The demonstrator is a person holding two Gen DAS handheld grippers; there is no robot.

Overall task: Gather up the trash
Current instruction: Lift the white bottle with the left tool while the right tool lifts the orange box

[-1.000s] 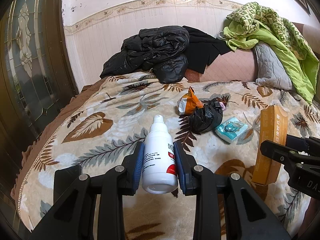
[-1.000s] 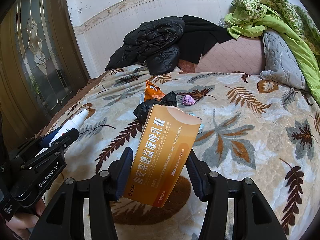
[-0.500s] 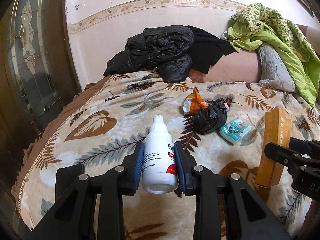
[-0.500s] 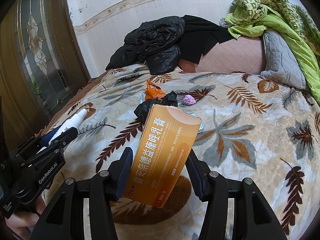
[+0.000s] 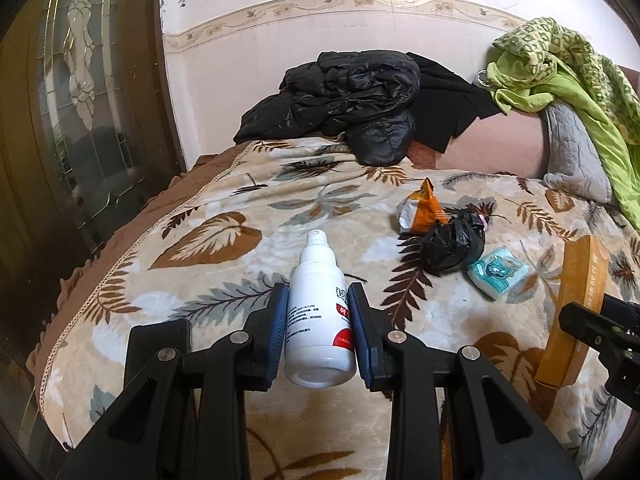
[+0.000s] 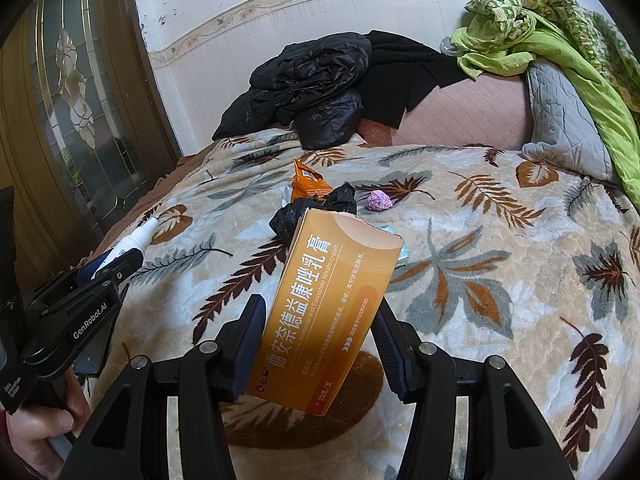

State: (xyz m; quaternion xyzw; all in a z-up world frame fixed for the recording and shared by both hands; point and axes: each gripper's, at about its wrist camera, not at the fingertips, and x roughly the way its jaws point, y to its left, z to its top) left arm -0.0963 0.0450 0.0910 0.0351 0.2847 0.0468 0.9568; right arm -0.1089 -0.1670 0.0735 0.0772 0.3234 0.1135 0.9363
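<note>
My left gripper (image 5: 320,320) is shut on a white spray bottle (image 5: 318,320), held above the leaf-patterned bed; the bottle also shows in the right wrist view (image 6: 136,240). My right gripper (image 6: 320,340) is shut on an orange cream box (image 6: 320,316), seen edge-on in the left wrist view (image 5: 576,308). Further out on the bed lie an orange snack wrapper (image 5: 420,212), a crumpled black plastic bag (image 5: 452,246), a teal tissue pack (image 5: 498,272) and a purple crumpled paper ball (image 6: 379,201).
A leaf-patterned blanket (image 6: 480,272) covers the bed. Black jackets (image 5: 348,92) are piled at the back by the wall. A grey pillow (image 6: 560,116) and green bedding (image 6: 540,36) lie at the back right. A glazed wooden door (image 5: 72,100) stands left of the bed.
The left gripper with the bottle has drifted slightly, so the scene shifts a little right. The right gripper and its box have hardly moved.
</note>
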